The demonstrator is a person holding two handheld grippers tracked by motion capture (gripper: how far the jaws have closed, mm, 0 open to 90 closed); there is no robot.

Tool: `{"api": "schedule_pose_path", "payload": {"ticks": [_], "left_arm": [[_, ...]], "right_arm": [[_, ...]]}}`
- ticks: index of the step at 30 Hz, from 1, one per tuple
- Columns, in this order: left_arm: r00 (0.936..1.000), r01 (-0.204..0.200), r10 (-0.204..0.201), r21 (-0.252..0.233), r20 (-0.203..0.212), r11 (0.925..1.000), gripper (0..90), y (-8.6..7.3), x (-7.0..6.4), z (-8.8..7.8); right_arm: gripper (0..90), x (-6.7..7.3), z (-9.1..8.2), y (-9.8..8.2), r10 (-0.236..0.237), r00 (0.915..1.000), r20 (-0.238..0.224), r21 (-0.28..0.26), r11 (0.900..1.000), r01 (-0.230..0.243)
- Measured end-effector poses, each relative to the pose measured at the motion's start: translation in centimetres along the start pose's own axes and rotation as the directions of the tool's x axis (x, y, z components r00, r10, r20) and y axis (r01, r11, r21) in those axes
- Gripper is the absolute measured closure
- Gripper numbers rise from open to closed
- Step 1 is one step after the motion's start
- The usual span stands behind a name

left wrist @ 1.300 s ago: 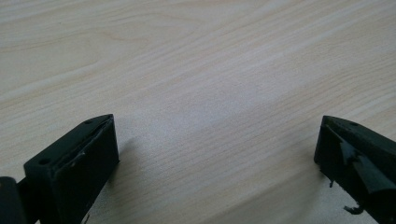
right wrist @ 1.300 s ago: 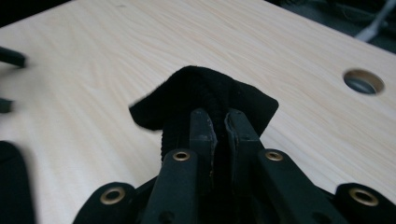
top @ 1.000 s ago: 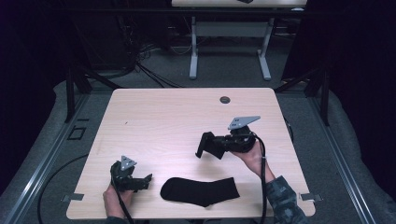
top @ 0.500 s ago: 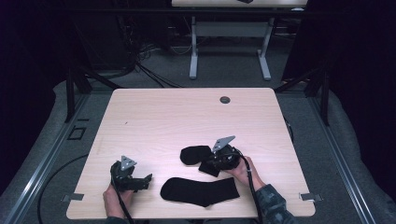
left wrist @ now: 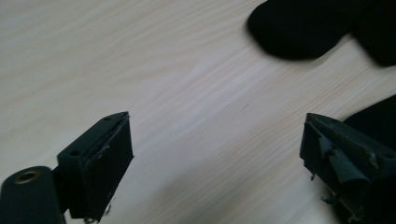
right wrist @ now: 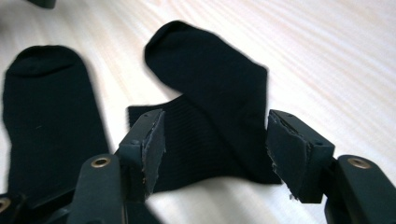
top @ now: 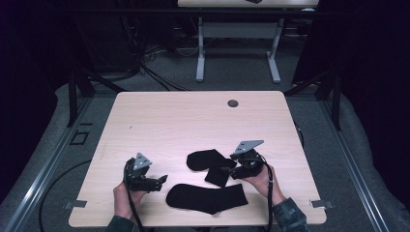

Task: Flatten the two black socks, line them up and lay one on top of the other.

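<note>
Light wood table (top: 169, 121) w/ dark round grommet (top: 233, 103), prob. a second desk (top: 237, 29) behind.

— Nearer sock (top: 207, 198) flat on the table (top: 169, 121), at six o'clock, near the front edge; bent sock (top: 210, 163) just behind it, toward twelve

— And flanking those?

— Left gripper (top: 162, 181) at nine o'clock of the nearer sock; right gripper (top: 227, 167) at three o'clock of the bent sock. Far off at twelve, a grommet (top: 233, 103) set in the table near the back edge
</note>
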State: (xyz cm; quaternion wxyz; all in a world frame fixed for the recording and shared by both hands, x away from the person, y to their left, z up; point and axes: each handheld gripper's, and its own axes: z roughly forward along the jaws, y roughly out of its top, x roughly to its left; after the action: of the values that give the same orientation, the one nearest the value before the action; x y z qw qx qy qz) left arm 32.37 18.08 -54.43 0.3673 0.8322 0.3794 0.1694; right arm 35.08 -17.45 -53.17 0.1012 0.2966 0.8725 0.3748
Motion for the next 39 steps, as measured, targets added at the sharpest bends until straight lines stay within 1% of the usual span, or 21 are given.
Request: {"api": "schedule_pose_path", "payload": {"ticks": [2, 3, 5, 6, 8, 9, 11, 13, 14, 15, 17, 18, 19, 21, 23, 27, 31, 33, 35, 37, 39], "left_arm": [[0.9975, -0.055, 0.054, 0.019, 0.046, 0.9983, 14.8, 1.8, -1.0, 0.8], [0.9941, -0.083, 0.081, 0.025, 0.073, 0.9963, 15.9, 2.6, -1.5, 1.3], [0.9857, -0.140, 0.135, 0.044, 0.100, 0.9892, 20.2, 4.0, -2.6, 2.3], [0.9809, -0.157, 0.150, 0.053, 0.124, 0.9861, 21.4, 4.5, -3.1, 3.0], [0.9737, -0.191, 0.179, 0.075, 0.142, 0.9788, 26.1, 5.4, -3.8, 4.0], [0.9667, -0.208, 0.189, 0.096, 0.172, 0.9735, 27.4, 5.9, -4.2, 4.8], [0.9588, -0.240, 0.214, 0.133, 0.187, 0.9615, 32.9, 6.3, -4.9, 6.1], [0.9529, -0.262, 0.225, 0.178, 0.203, 0.9484, 36.8, 6.4, -5.3, 7.4], [0.9518, -0.275, 0.237, 0.199, 0.194, 0.9407, 38.8, 6.5, -5.4, 7.9], [0.9501, -0.281, 0.238, 0.217, 0.201, 0.9349, 40.7, 6.5, -5.4, 8.4], [0.9531, -0.279, 0.238, 0.240, 0.187, 0.9298, 44.3, 6.5, -5.4, 9.0], [0.9564, -0.275, 0.237, 0.251, 0.171, 0.9282, 45.8, 6.5, -5.4, 9.2], [0.9601, -0.263, 0.225, 0.260, 0.165, 0.9292, 46.7, 6.5, -5.4, 9.3], [0.9628, -0.255, 0.220, 0.263, 0.157, 0.9305, 48.7, 6.5, -5.4, 9.5], [0.9625, -0.260, 0.227, 0.263, 0.148, 0.9291, 52.4, 6.6, -5.4, 9.5], [0.9649, -0.254, 0.226, 0.258, 0.134, 0.9321, 64.2, 6.6, -5.5, 9.5], [0.9624, -0.264, 0.236, 0.252, 0.134, 0.9312, 77.4, 6.6, -5.6, 9.6], [0.9613, -0.271, 0.249, 0.247, 0.118, 0.9303, 83.7, 6.6, -5.8, 9.7], [0.9597, -0.280, 0.263, 0.251, 0.100, 0.9266, 86.1, 6.7, -6.0, 9.8], [0.9585, -0.284, 0.268, 0.250, 0.097, 0.9255, 87.1, 6.7, -6.1, 9.8], [0.9622, -0.270, 0.252, 0.247, 0.104, 0.9308, 87.7, 6.7, -5.9, 9.8]], "right_arm": [[37.8, 0.5, 0.1, -0.2, 0.006, 1.0000, -0.008, 0.011, 1.000, -0.006], [38.1, 0.8, 0.3, -0.4, 0.007, 0.9998, -0.016, 0.014, 1.000, -0.007], [39.3, 1.3, 0.7, -0.7, 0.005, 0.9997, -0.026, 0.031, 1.000, -0.004], [39.9, 1.6, 1.0, -0.8, 0.012, 0.9994, -0.034, 0.033, 0.999, -0.011], [41.4, 2.0, 1.5, -1.0, 0.012, 0.9993, -0.036, 0.050, 0.999, -0.011], [41.6, 2.1, 1.7, -1.1, 0.008, 0.9993, -0.038, 0.051, 0.999, -0.006], [43.7, 2.5, 2.1, -1.3, 0.018, 0.9988, -0.045, 0.042, 0.999, -0.016], [44.6, 2.9, 2.4, -1.4, 0.015, 0.9987, -0.049, 0.050, 0.999, -0.013], [45.7, 3.0, 2.5, -1.4, 0.005, 0.9988, -0.049, 0.052, 0.999, -0.003], [46.3, 3.1, 2.7, -1.5, 0.006, 0.9986, -0.053, 0.055, 0.999, -0.003], [49.6, 3.4, 3.1, -1.5, -0.002, 0.9986, -0.052, 0.058, 0.998, 0.005], [51.0, 3.5, 3.4, -1.5, -0.009, 0.9991, -0.042, 0.070, 0.997, 0.012], [51.4, 3.7, 3.7, -1.5, -0.015, 0.9992, -0.037, 0.077, 0.997, 0.018], [52.6, 3.8, 4.1, -1.6, -0.024, 0.9993, -0.028, 0.102, 0.994, 0.027], [55.5, 3.9, 4.3, -1.6, -0.033, 0.9993, -0.019, 0.100, 0.994, 0.034], [60.2, 3.9, 4.3, -1.7, -0.038, 0.9993, -0.005, 0.093, 0.995, 0.038], [68.1, 3.8, 4.2, -2.0, -0.046, 0.9988, 0.018, 0.078, 0.996, 0.045], [71.6, 3.7, 4.2, -2.1, -0.034, 0.9991, 0.023, 0.067, 0.997, 0.032], [74.8, 3.5, 4.2, -2.2, -0.027, 0.9994, 0.023, 0.059, 0.998, 0.026], [76.3, 3.4, 4.2, -2.2, -0.025, 0.9995, 0.022, 0.062, 0.998, 0.023], [77.7, 3.5, 4.2, -2.1, -0.024, 0.9995, 0.022, 0.060, 0.998, 0.022]]}}
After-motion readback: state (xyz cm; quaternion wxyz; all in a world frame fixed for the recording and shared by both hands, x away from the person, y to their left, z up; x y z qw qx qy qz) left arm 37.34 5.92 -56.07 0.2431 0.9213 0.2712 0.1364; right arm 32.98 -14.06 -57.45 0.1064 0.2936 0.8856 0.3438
